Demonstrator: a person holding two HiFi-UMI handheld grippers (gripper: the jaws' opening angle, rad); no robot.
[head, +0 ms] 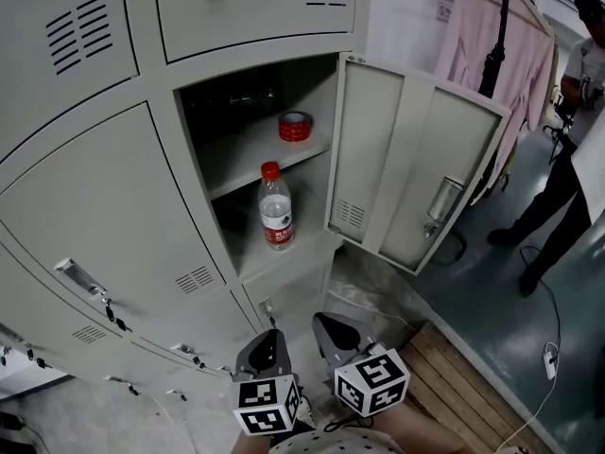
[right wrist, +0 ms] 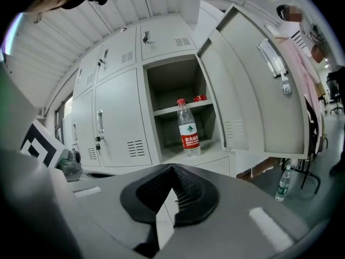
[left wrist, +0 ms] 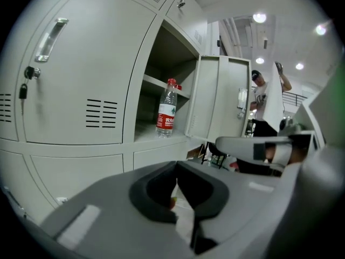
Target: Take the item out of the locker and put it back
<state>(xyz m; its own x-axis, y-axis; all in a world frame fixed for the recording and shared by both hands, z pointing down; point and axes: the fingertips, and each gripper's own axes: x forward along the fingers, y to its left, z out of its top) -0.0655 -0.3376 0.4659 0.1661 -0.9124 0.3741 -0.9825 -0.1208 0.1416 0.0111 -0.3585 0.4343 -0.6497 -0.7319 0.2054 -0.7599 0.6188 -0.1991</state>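
Note:
A clear water bottle (head: pixel 275 211) with a red cap and red label stands upright on the floor of the open locker compartment (head: pixel 284 253). It also shows in the left gripper view (left wrist: pixel 167 109) and the right gripper view (right wrist: pixel 188 129). A red tape roll (head: pixel 295 126) lies on the shelf above it. Both grippers hang low in front of the locker, well short of the bottle. My left gripper (head: pixel 267 348) is shut with nothing in it (left wrist: pixel 176 171). My right gripper (head: pixel 331 332) is also shut and empty (right wrist: pixel 172 169).
The locker door (head: pixel 406 168) swings open to the right. Shut lockers surround the compartment. A person (head: pixel 567 159) stands at the far right beside a pink garment (head: pixel 492 64). A wooden pallet (head: pixel 463 386) lies on the floor; another bottle (right wrist: pixel 282 183) stands on the ground.

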